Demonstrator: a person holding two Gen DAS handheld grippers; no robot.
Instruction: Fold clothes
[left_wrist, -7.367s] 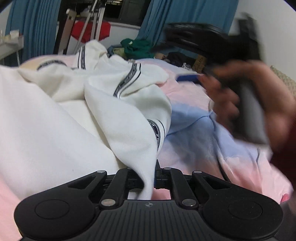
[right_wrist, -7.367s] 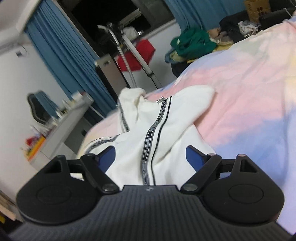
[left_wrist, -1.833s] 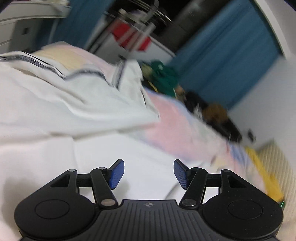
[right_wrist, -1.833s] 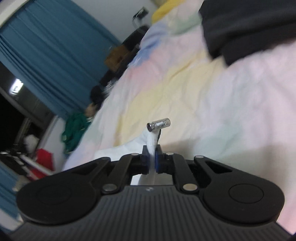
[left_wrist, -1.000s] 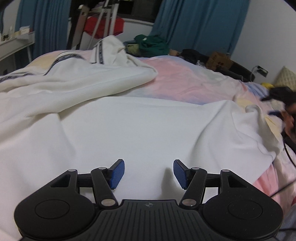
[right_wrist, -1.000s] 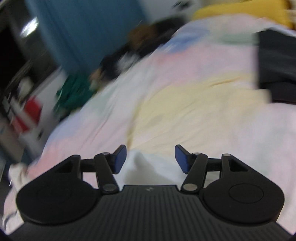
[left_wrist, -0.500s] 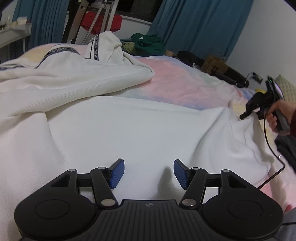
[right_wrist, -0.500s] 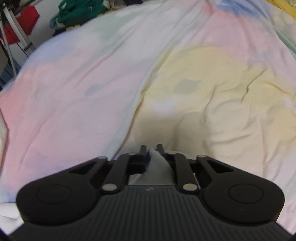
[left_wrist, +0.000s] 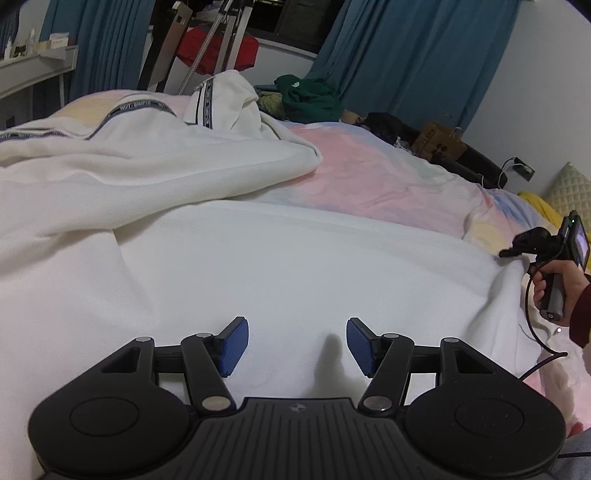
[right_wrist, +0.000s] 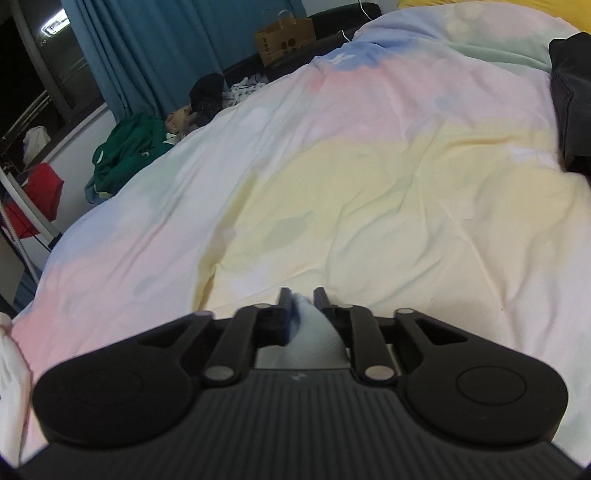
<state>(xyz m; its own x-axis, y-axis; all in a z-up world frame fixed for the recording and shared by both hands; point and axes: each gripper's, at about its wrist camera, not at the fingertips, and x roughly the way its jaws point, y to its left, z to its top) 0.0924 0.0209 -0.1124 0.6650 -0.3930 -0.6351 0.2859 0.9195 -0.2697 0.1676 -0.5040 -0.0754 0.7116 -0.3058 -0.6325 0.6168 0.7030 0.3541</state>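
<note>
A white garment with dark striped trim lies spread over the pastel bed cover, its sleeves bunched at the far left. My left gripper hovers open just above the flat middle of the cloth, nothing between its blue pads. In the left wrist view the right gripper, held in a hand, pinches the garment's right edge. The right wrist view shows my right gripper shut on a fold of the white garment, low over the bed cover.
Blue curtains, a metal stand with red cloth and a green clothes pile sit beyond the bed. A cardboard box stands by the wall. A dark garment lies on the bed at right. A cable trails from the right gripper.
The right gripper, open a second ago, has shut on the garment's edge and holds it. The left gripper stays open over the cloth, barely shifted.
</note>
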